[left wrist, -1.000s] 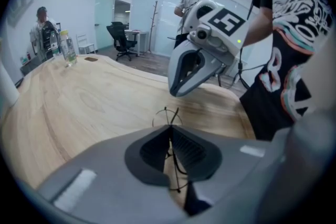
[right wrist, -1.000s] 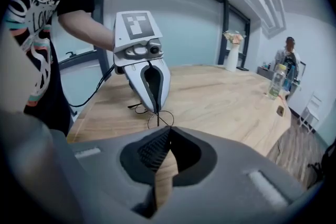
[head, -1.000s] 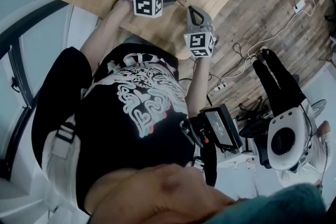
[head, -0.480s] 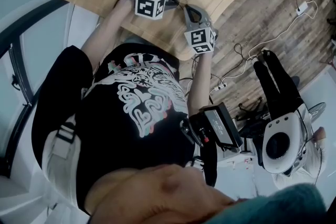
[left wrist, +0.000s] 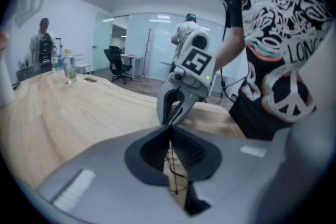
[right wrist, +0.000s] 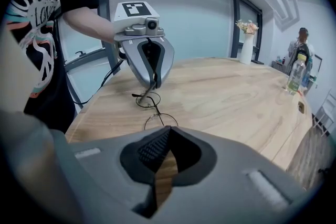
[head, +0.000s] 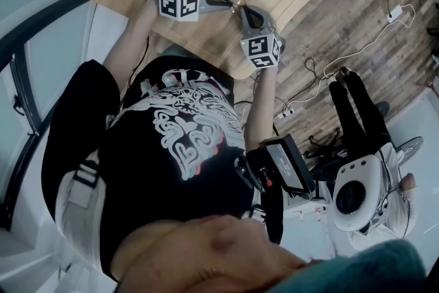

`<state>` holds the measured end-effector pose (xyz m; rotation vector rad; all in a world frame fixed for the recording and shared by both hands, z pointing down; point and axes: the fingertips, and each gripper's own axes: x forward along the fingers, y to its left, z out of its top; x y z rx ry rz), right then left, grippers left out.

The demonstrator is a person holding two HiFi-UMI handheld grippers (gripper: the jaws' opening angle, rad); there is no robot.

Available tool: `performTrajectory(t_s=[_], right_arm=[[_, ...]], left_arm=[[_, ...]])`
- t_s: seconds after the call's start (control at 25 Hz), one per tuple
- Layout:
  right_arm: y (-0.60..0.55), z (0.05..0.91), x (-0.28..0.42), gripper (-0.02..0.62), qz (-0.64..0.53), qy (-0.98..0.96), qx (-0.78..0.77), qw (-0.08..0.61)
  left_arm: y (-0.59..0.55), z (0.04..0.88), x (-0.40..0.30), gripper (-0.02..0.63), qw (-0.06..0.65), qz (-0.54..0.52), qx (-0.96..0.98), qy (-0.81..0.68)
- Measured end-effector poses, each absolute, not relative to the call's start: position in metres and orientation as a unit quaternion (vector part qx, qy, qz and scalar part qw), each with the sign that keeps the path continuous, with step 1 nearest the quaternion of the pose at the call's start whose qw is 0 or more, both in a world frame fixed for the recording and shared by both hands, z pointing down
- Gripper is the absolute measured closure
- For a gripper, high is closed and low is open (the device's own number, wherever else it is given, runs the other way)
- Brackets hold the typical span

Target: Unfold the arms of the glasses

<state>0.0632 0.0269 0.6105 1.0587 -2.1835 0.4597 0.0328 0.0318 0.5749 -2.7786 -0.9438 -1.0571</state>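
Right gripper (right wrist: pixel 168 131): jaws together, tips low over the table, right at the near lens rim. I cannot tell whether they nip the wire.
Glasses (right wrist: pixel 155 110): thin wire frame lying flat on the table's edge nearest the person, at 12 o'clock from the right jaws. Two round lenses sit one behind the other.
Long axis: in the right gripper view the lens line runs from 6 o'clock toward 11–12 o'clock, along the line that joins the two grippers.
Left gripper (right wrist: pixel 151 85): at the frame's far end, nose to nose with the right one. Its jaws are closed on the glasses, and a short dark arm end pokes out toward 9 o'clock from the tips. In the left gripper view, wire shows in the slit behind the meeting pads.
Nearer hand: neither, since each gripper is at one end of the frame.
Pose: in the head view the left forearm (head: pixel 134 44) reaches to 11 o'clock and the right forearm (head: pixel 259 99) to 12–1 o'clock. Both grippers slope inward with marker cubes uppermost.
Coming move, as I judge it: one end stays pinned while the other swings an arm sideways, off the lens line.
Table (right wrist: pixel 231 92): pale wood, bare beyond the glasses.
Far end: vase of flowers (right wrist: pixel 245 34) at 1 o'clock, bottle (right wrist: pixel 295 75) at 2–3 o'clock, and a person standing (right wrist: pixel 303 44) behind it.
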Motion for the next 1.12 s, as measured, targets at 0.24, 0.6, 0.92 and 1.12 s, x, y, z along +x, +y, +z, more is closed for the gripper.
performTrajectory(t_s=[0.24, 0.6, 0.92, 1.12], right_arm=[[0.027, 0.609, 0.064, 0.595, 0.173, -0.83, 0.414, 0.331], [0.027, 0.608, 0.063, 0.595, 0.164, -0.822, 0.42, 0.347], [0.027, 0.609, 0.063, 0.595, 0.154, -0.816, 0.421, 0.365], [0.026, 0.613, 0.061, 0.595, 0.147, -0.811, 0.411, 0.39]], left_arm=[[0.026, 0.559, 0.014, 0.604, -0.009, -0.314, -0.913, -0.258], [0.025, 0.546, -0.011, 0.604, 0.009, -0.303, -0.934, -0.189], [0.022, 0.545, -0.032, 0.604, 0.032, -0.316, -0.934, -0.165], [0.025, 0.548, -0.034, 0.604, 0.04, -0.319, -0.932, -0.167]])
